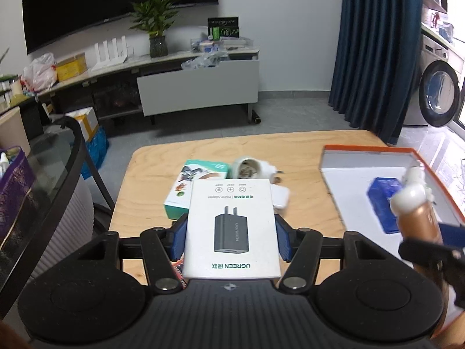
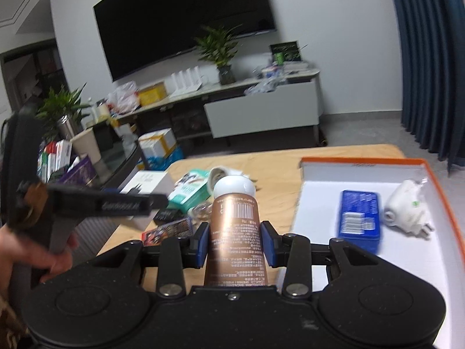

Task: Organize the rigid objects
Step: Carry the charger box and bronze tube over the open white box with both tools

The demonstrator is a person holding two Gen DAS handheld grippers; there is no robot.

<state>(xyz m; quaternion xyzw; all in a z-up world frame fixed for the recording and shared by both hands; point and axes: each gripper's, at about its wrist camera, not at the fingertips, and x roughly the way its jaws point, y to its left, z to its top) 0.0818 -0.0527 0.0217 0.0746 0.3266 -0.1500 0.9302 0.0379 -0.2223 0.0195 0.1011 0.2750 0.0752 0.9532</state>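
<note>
Here, left claw (image 1: 231,238) grips the white adapter box (image 1: 232,229) — right claw (image 2: 237,244) clasps the copper tube (image 2: 235,232).

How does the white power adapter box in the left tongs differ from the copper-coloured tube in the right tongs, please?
The flat white cardboard power adapter box is rectangular with a printed black charger; the copper-coloured tube with a white cap is rounded and carries a barcode and fine print. The box is wider, spreading the left tongs further than the tube spreads the right tongs. Both are gripped between blue pads, above the wooden table.
</note>
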